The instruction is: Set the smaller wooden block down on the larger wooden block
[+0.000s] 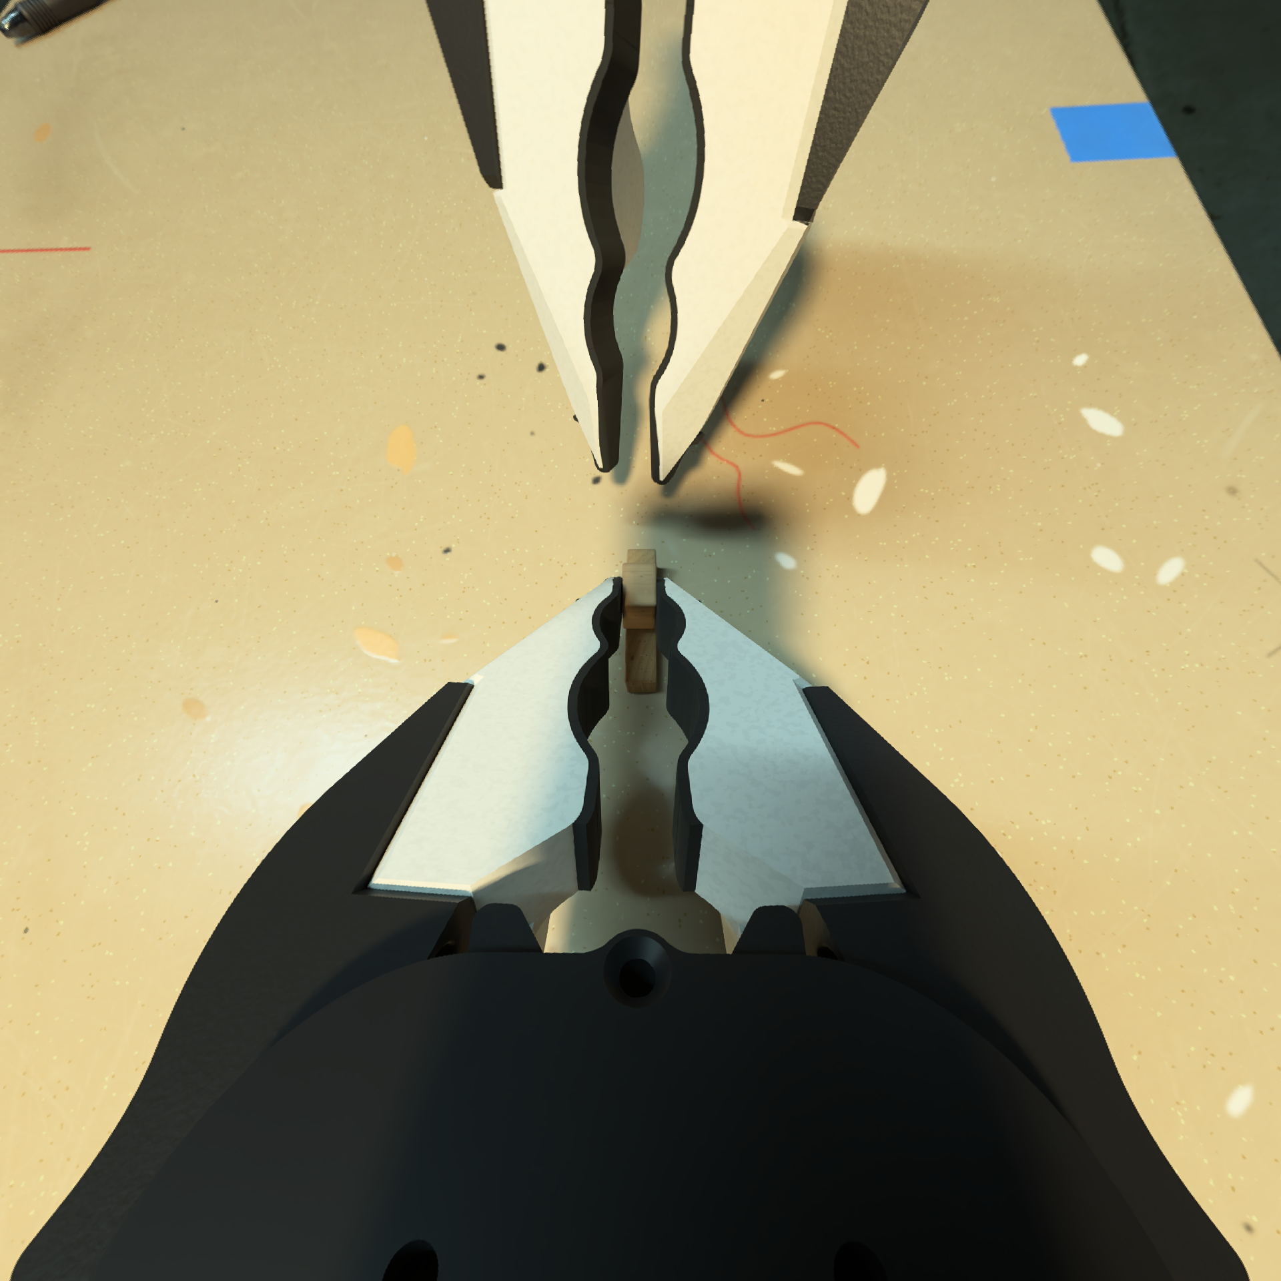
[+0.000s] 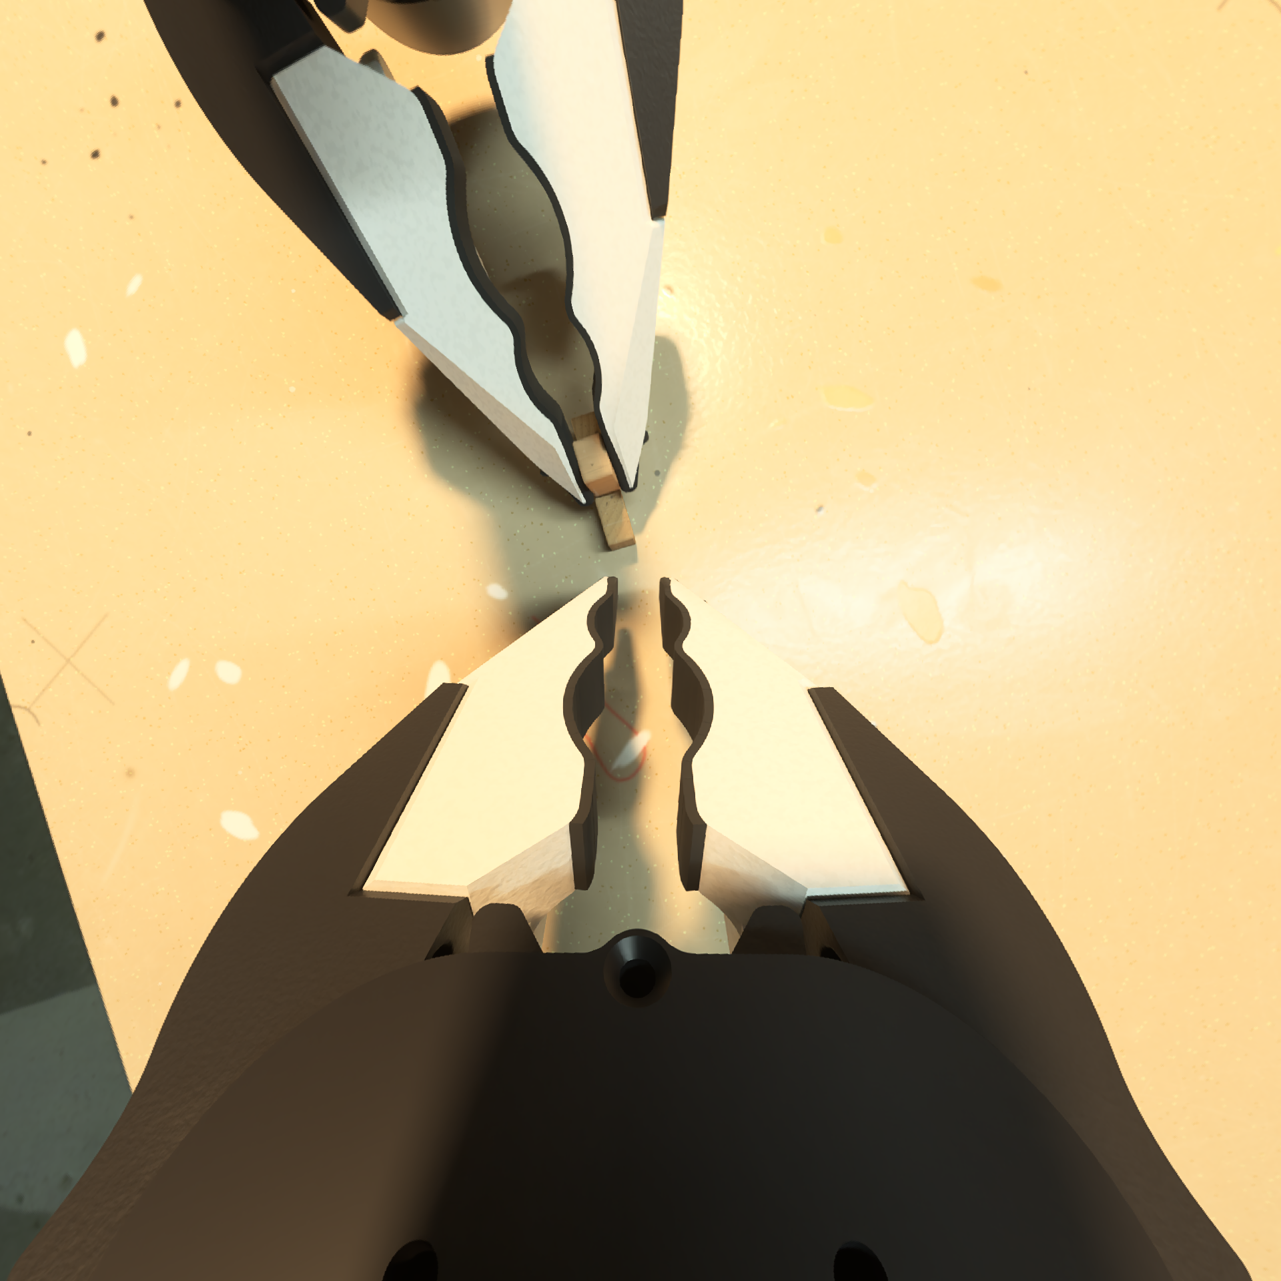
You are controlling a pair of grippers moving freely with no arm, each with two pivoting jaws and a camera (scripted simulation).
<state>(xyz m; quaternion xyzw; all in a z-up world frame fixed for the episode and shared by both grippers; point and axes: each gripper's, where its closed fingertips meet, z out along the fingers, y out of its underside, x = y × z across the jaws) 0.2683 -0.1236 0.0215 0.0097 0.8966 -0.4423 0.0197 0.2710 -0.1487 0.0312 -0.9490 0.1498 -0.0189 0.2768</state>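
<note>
The smaller wooden block is pale and sits between the fingertips of my left gripper, which is shut on it. The larger wooden block is browner and longer. It lies on the tan table directly under the small block, and I cannot tell whether they touch. In the right wrist view the small block is pinched in the left gripper with the larger block sticking out beneath. My right gripper faces it, slightly open and empty; it also shows in the left wrist view.
The tan table has paint specks and a red scribble. Blue tape lies by the table's right edge, with dark floor beyond. A metal object lies at the far left corner. Dark floor borders the table.
</note>
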